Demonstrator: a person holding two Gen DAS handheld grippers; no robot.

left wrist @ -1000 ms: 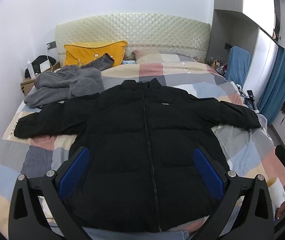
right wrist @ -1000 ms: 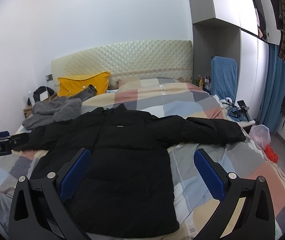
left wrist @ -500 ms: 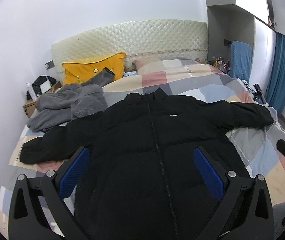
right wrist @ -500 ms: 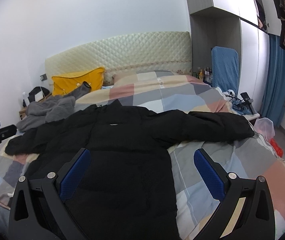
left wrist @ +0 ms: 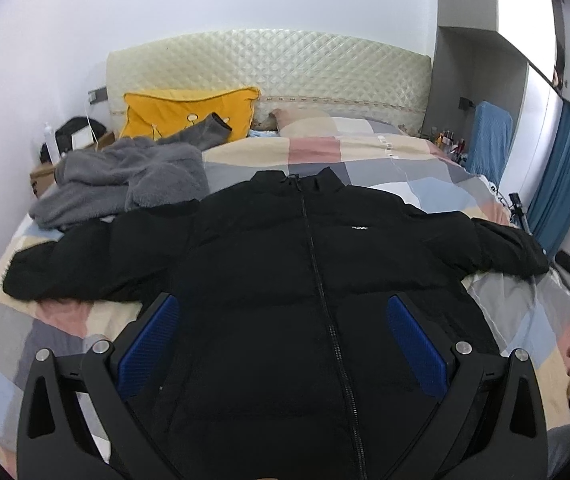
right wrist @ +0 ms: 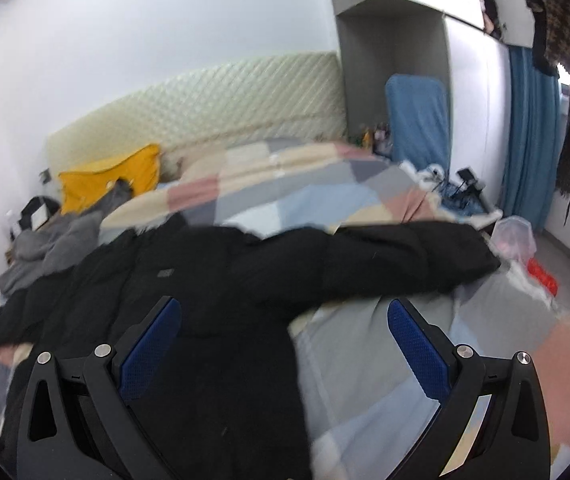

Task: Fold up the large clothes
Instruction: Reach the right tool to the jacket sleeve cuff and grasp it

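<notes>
Bed (left wrist: 425,168) with the patchwork quilt is filling both views, quilted headboard (left wrist: 269,64) at the far end. Black puffer jacket (left wrist: 285,264) is lying flat on the quilt, front up, zipped to the collar, both sleeves spread straight out to the sides; small white chest label showing. In the right wrist view the jacket (right wrist: 213,280) is sitting left of centre with one sleeve running right toward the bed edge. Grey fleece garment (left wrist: 125,172) is lying heaped beside the jacket's shoulder on the headboard side, partly over the yellow pillow (left wrist: 181,108). Left tool (left wrist: 283,344) is hovering over the lower body of the jacket, blue pads wide apart, nothing between them. Right tool (right wrist: 285,344) is likewise spread and gripping nothing, over the jacket's side edge and bare quilt. Hidden/unclear: jacket hem is cut off behind the left tool's body; right wrist view is motion-blurred, so label and seams are unreadable there; whether the fleece is touching the jacket sleeve, can't tell. At the right border of the left view, a few fingers and a dark tool body are poking in, mostly cropped. Versus 0.5 s ago: left view is sitting a bit further back and more square to the jacket, both cuffs now in frame; right view is swinging right and tilting, headboard now slanted, more of the blue curtain (right wrist: 533,136) and floor showing. Jacket itself is lying as before.
</notes>
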